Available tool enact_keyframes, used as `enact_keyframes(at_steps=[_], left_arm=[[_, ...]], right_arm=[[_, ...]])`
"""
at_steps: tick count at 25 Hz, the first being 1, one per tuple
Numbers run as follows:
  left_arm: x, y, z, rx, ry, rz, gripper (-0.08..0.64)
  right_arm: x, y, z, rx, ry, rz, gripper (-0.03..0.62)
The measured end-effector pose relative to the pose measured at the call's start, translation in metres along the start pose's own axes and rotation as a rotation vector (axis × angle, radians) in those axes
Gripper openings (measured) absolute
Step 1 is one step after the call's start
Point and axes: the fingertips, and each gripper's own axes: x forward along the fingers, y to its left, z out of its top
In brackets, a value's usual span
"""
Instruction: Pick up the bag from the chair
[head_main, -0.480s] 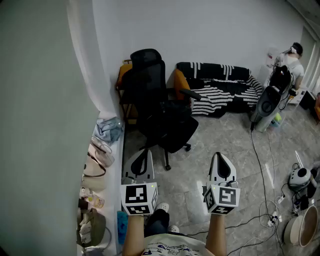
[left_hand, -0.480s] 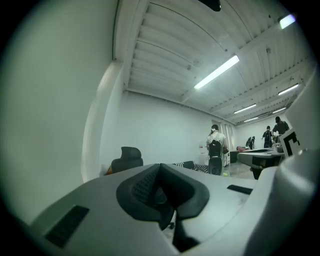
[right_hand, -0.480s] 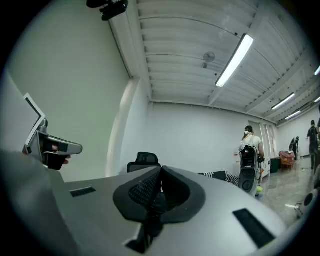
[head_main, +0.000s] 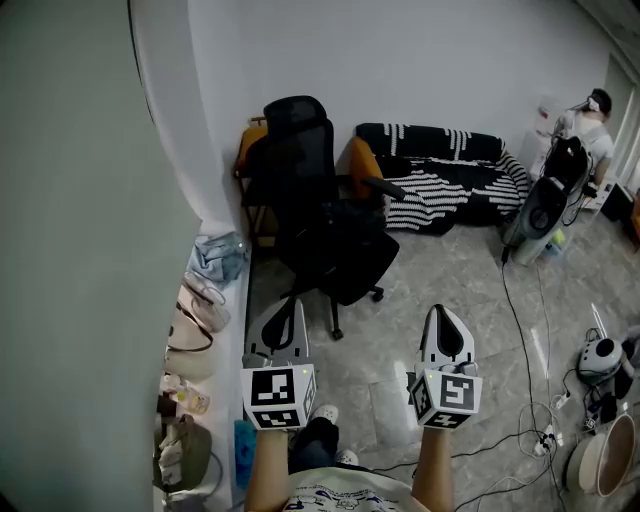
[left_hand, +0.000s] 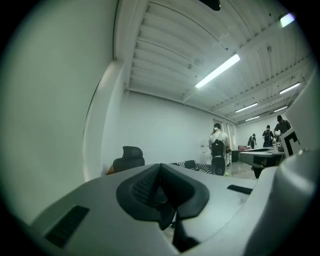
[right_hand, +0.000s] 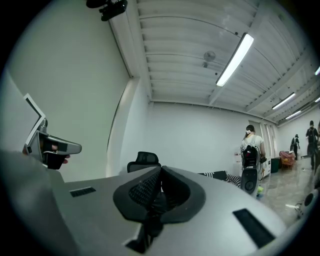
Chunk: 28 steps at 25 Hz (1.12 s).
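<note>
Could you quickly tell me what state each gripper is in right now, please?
Left gripper: shut, holding nothing.
Right gripper: shut, holding nothing.

1. Left gripper (head_main: 290, 303): pale grey tapered shell with a black inset. The left cube (head_main: 278, 397) at its rear carries black-and-white square markers.
2. Right gripper (head_main: 441, 310): same grey shell, and the right cube (head_main: 445, 396) has the same markers.
3. Gripper views: black ribbed left pads (left_hand: 142, 186) and right pads (right_hand: 141, 189), set in smooth grey housing with a dark rectangular slot (right_hand: 252, 227).
4. Clothing: white T-shirt (head_main: 335, 493) with dark print, dark trousers (head_main: 312, 440), white shoe (head_main: 324, 413).
</note>
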Motion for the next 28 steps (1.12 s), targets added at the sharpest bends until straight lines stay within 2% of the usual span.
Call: enact_keyframes(at_steps=[8,10,14,18,28], left_arm=[[0.006,0.012,-0.009,-0.033,0.005,0.030,0.017],[0.012,0.016,-0.014,-0.044,0.012,0.036,0.050],[0.034,0.024,-0.020,-0.058,0.026,0.040,0.156],[0.070,0.036,-0.023,-0.076,0.029,0.035,0.207],[0.187,0.064,-0.019,-0.074,0.040,-0.013,0.236]], right_arm=[[0.009,-0.002,-0.013,0.001,0.015,0.015,0.019],[0.015,-0.001,-0.017,0.002,0.023,0.035,0.093],[0.038,0.002,-0.023,0.007,0.037,0.069,0.171],[0.073,0.000,-0.028,0.020,0.037,0.084,0.250],[0.190,-0.011,-0.029,0.013,0.037,0.073,0.270]])
